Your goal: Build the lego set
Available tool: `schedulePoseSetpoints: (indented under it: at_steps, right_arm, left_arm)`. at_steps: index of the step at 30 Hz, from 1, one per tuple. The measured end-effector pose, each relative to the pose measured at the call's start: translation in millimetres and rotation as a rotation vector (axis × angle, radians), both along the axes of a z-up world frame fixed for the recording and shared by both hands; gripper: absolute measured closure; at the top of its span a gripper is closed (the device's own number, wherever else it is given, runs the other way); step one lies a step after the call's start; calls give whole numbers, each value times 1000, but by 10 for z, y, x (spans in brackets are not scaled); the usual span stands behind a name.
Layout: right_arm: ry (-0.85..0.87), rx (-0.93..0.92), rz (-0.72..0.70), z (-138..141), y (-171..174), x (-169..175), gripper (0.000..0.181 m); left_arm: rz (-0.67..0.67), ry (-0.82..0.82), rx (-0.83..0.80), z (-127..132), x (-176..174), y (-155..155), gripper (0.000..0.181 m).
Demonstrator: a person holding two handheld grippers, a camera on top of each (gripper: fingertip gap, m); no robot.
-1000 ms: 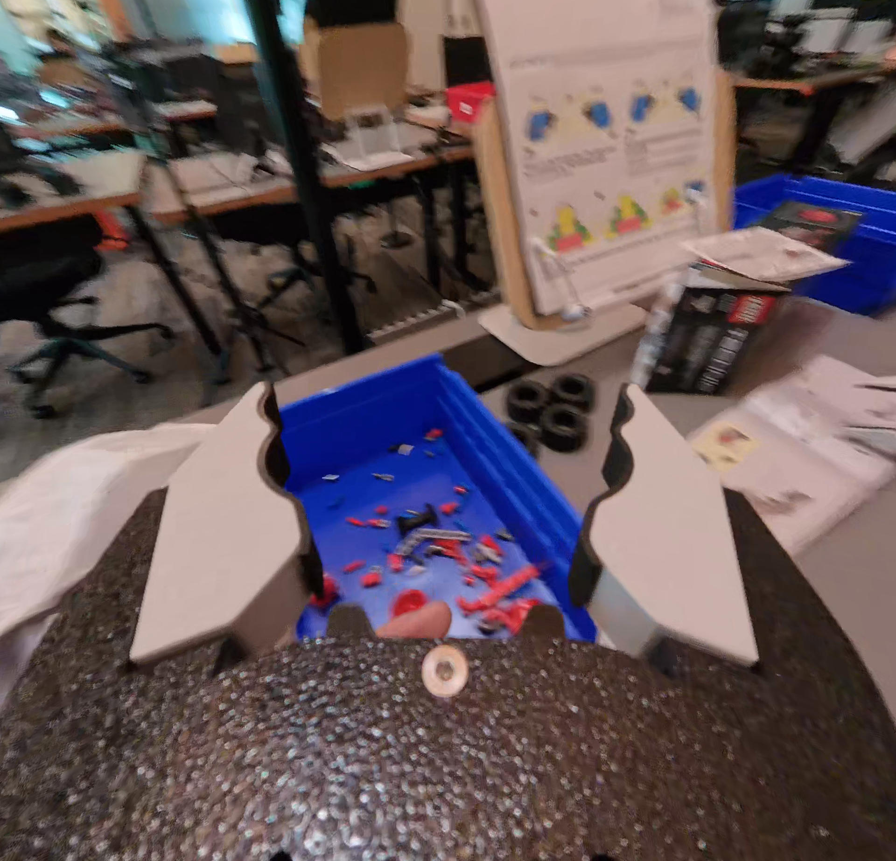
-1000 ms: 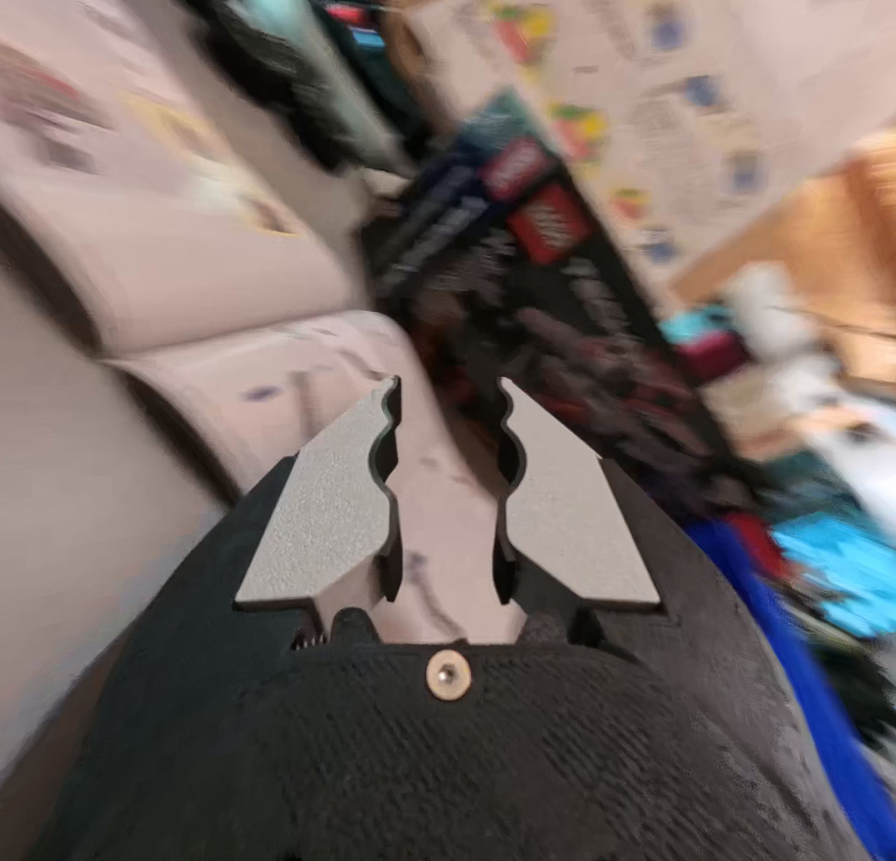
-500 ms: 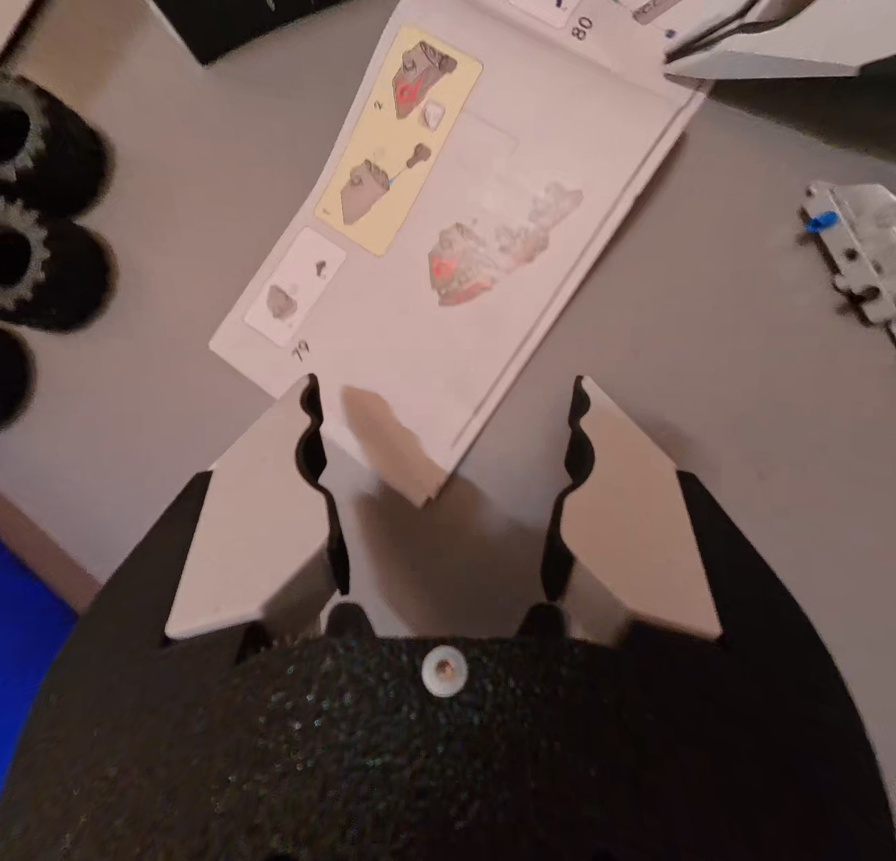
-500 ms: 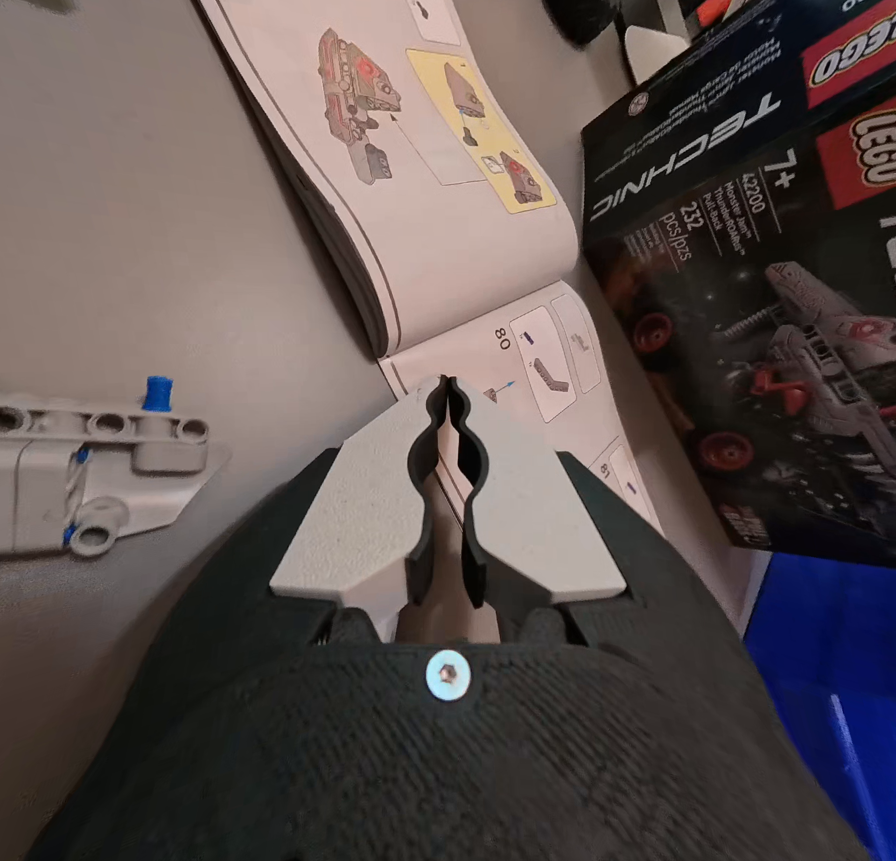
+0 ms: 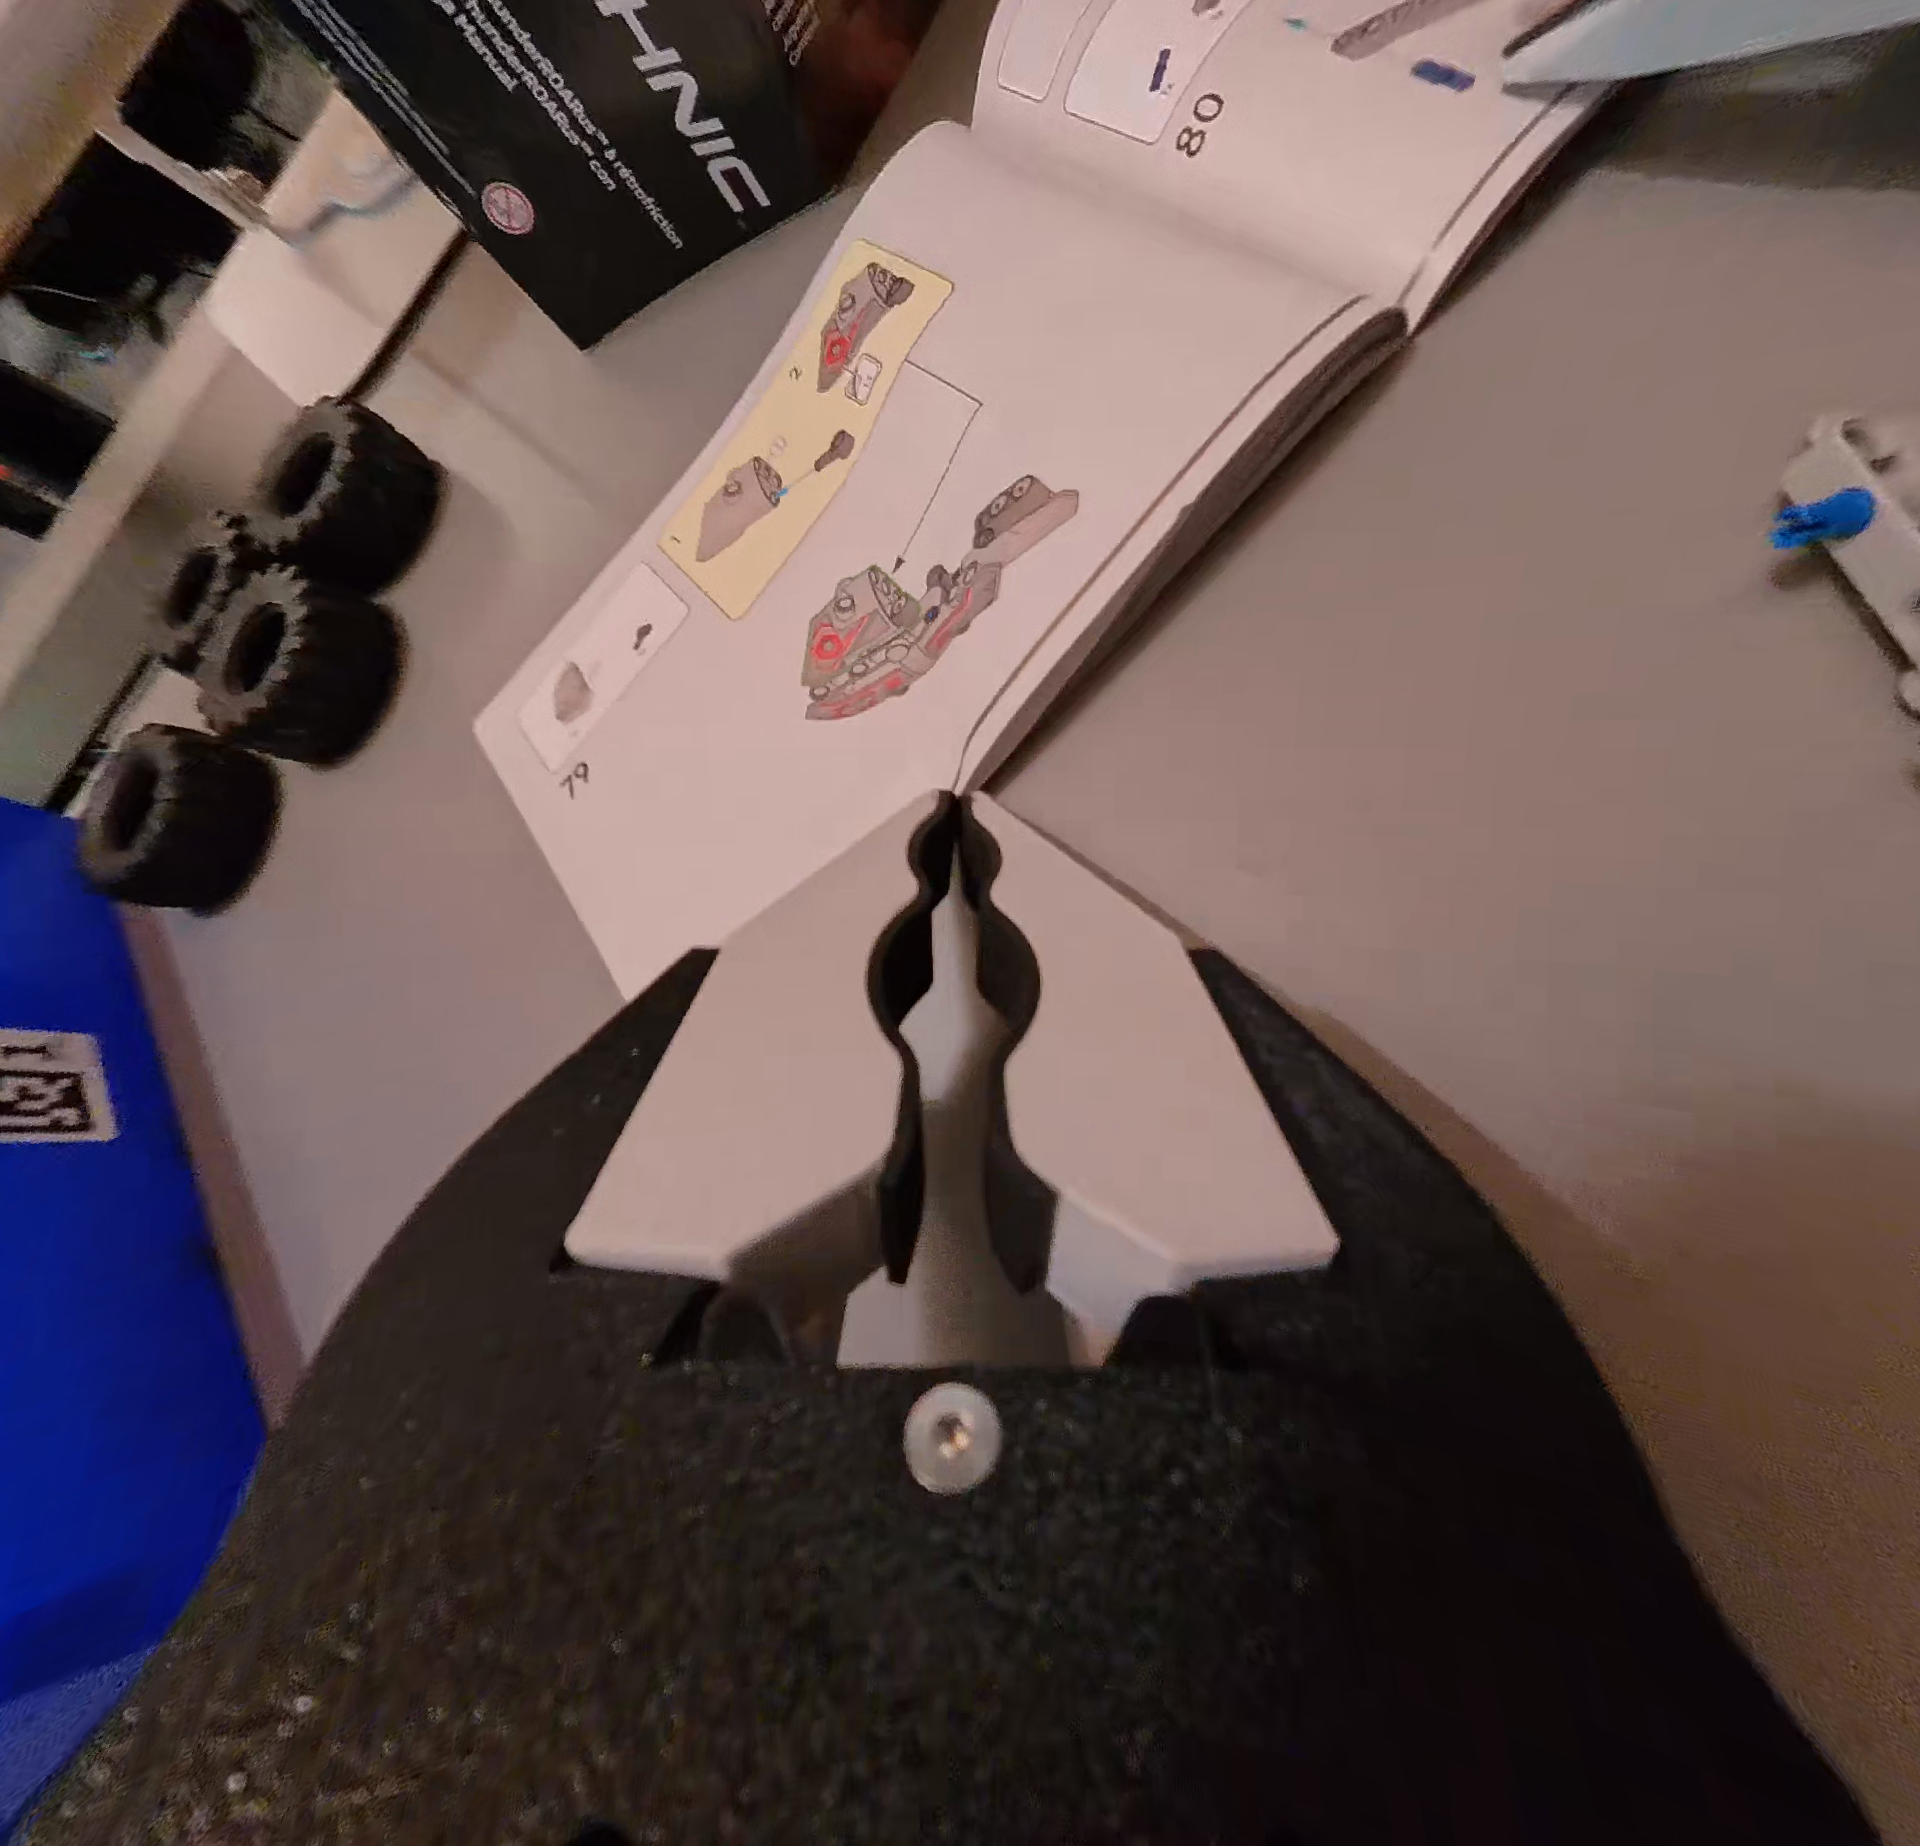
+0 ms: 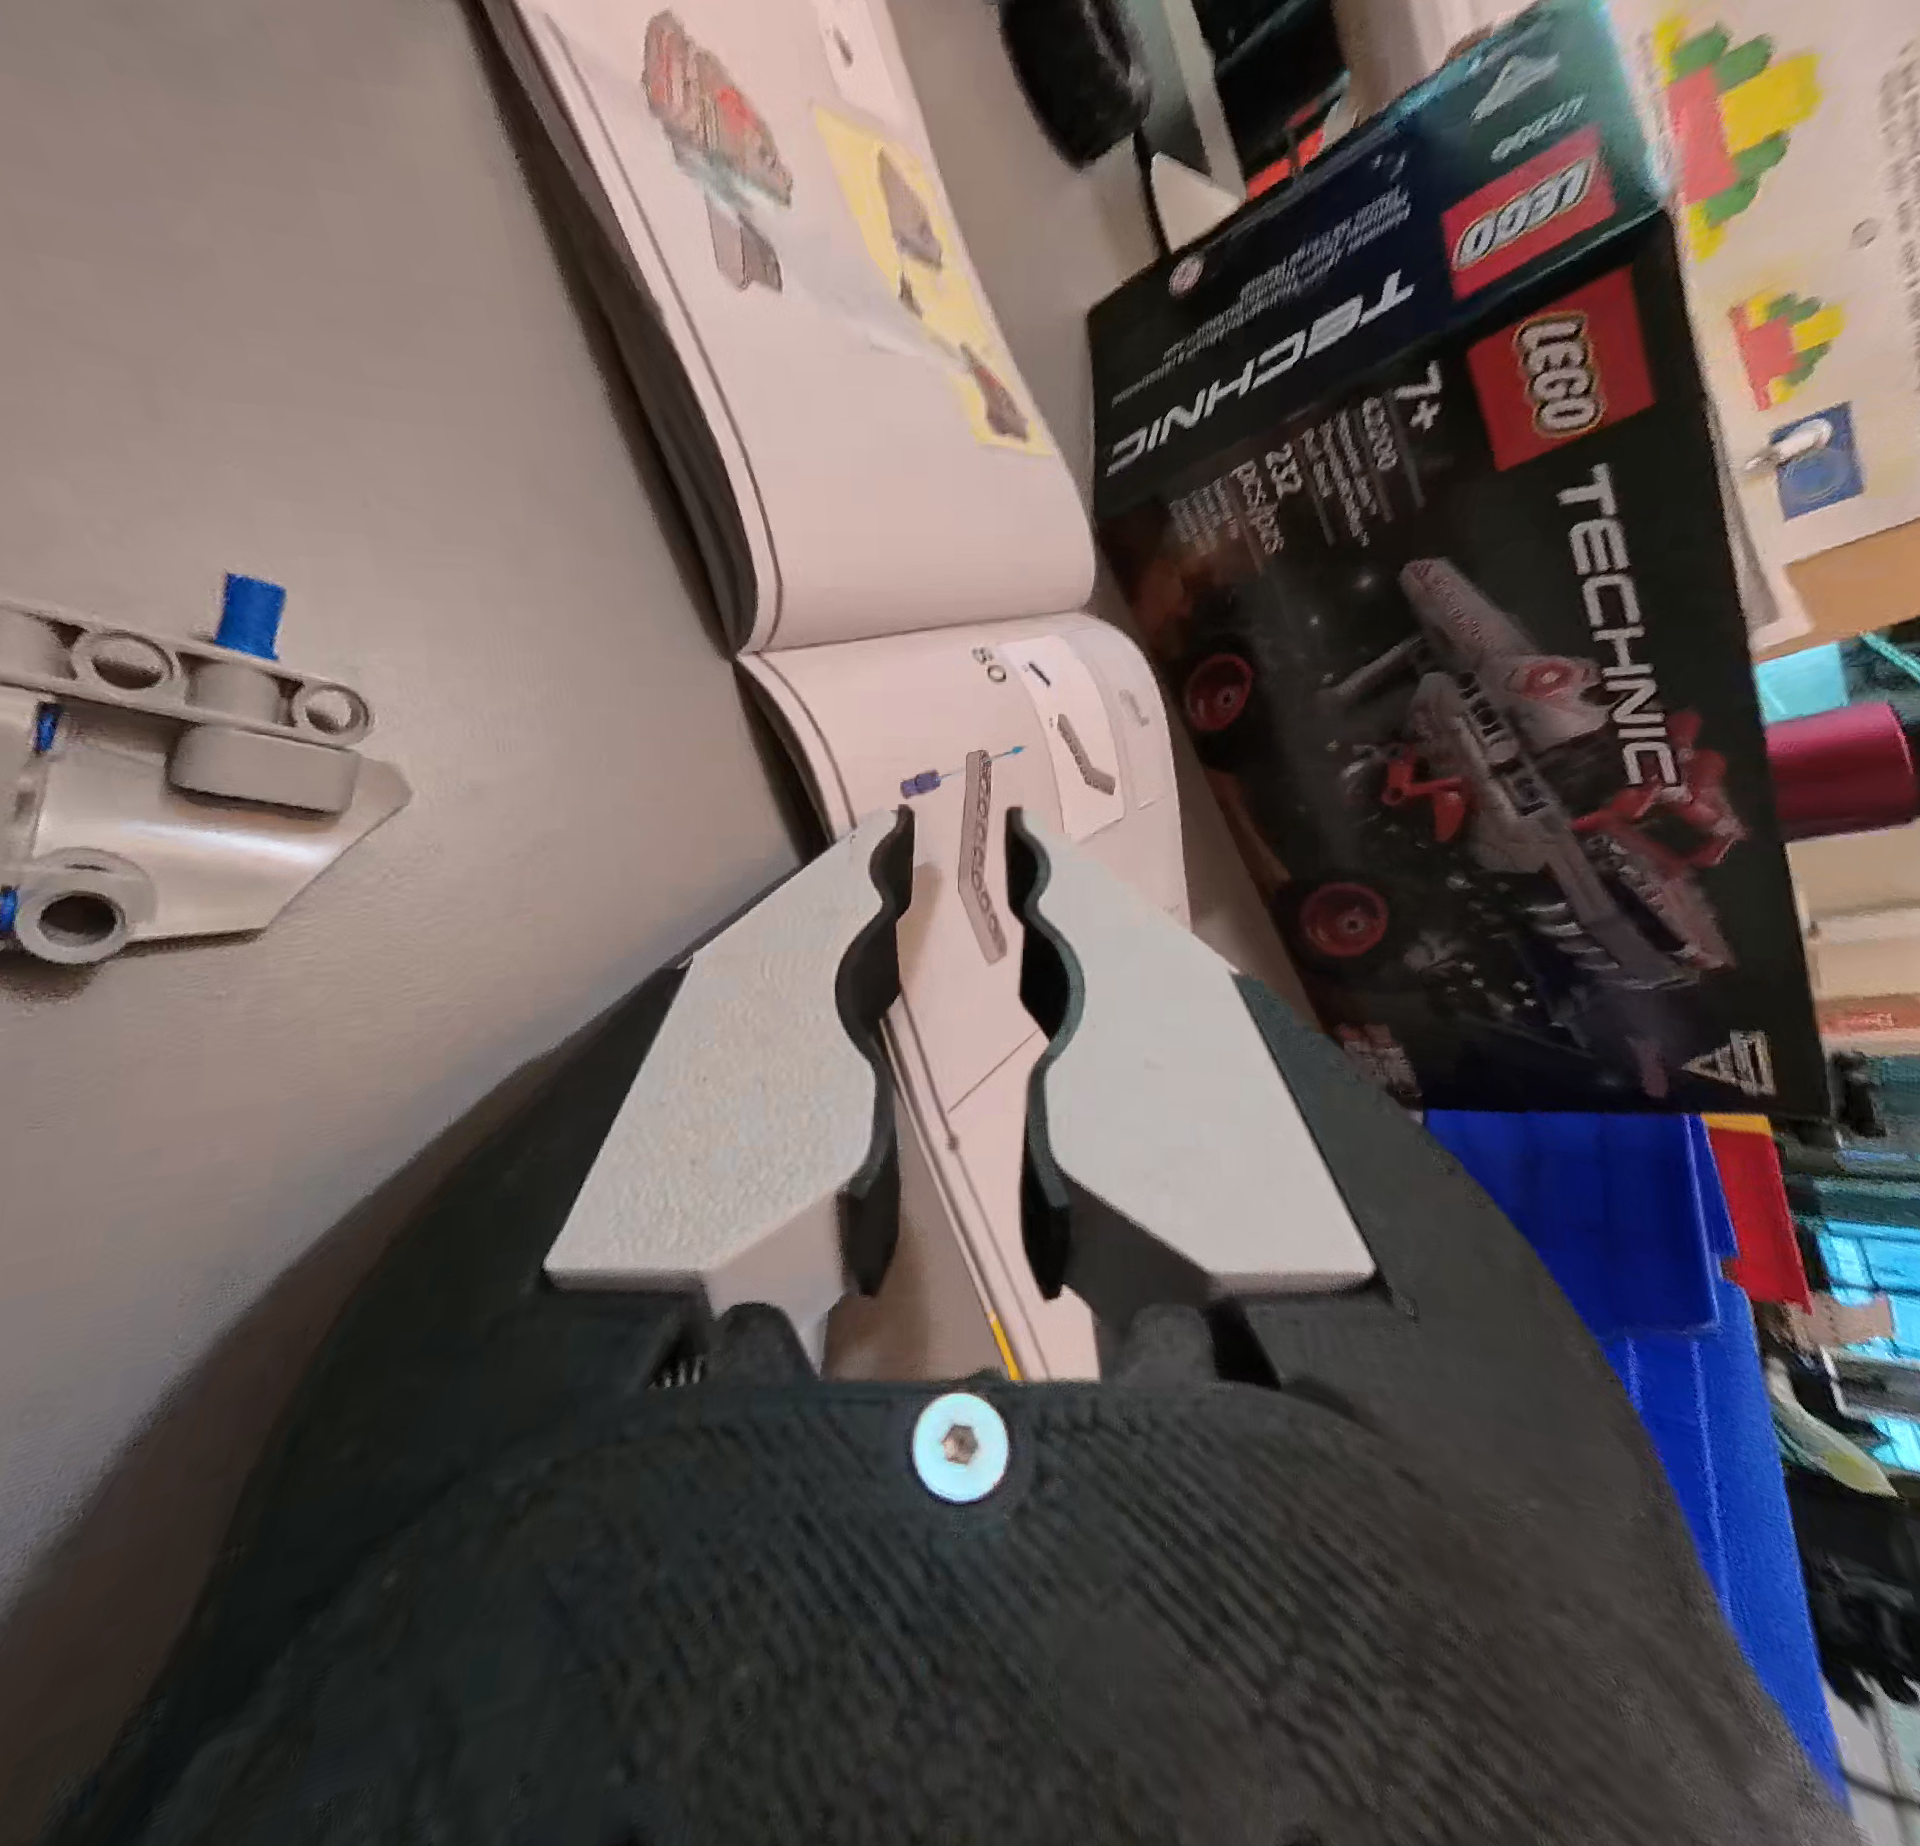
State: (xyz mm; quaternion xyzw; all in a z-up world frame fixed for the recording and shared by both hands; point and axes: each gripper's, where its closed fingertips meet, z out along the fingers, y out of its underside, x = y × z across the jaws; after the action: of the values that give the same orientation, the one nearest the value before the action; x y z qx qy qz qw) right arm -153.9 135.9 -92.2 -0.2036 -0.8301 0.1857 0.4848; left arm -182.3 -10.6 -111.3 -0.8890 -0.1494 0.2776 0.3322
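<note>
An open instruction booklet (image 5: 1039, 362) lies on the grey table and also shows in the right wrist view (image 6: 862, 425). My left gripper (image 5: 956, 809) is shut on the near corner of the booklet's left page. My right gripper (image 6: 958, 820) is slightly open, its jaws standing over the booklet's right page, and one of its fingers (image 5: 1714, 40) shows in the left wrist view. A grey lego assembly (image 6: 187, 788) with a blue pin (image 6: 249, 607) lies on the table beside the booklet. It also shows in the left wrist view (image 5: 1860, 549).
Several black tyres (image 5: 301, 653) stand left of the booklet. The black lego box (image 6: 1455, 653) lies behind it, partly over a blue bin (image 6: 1662, 1277). Another blue bin (image 5: 73, 1173) is at my left. A picture board (image 6: 1766, 186) stands behind the box.
My left gripper swung from the blue bin to the booklet and closed on its page corner. My right gripper, shut on the right page half a second ago, has opened a little.
</note>
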Motion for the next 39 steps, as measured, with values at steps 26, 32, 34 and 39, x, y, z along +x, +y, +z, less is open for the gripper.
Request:
schedulePoseSetpoints:
  at_steps: [26, 32, 34, 39]
  right_arm:
    - [163, -45, 11, 105, 29, -61, 162]
    - [134, 24, 17, 4, 41, -77, 181]
    - [126, 38, 20, -21, 38, -87, 181]
    - [121, 81, 3, -71, 91, -126, 181]
  left_arm:
    - [-89, -25, 211, 255, 212, 271, 181]
    - [-214, -145, 256, 282, 364, 620, 181]
    - [-237, -157, 194, 259, 344, 713, 181]
    - [-194, 9, 239, 439, 128, 889, 181]
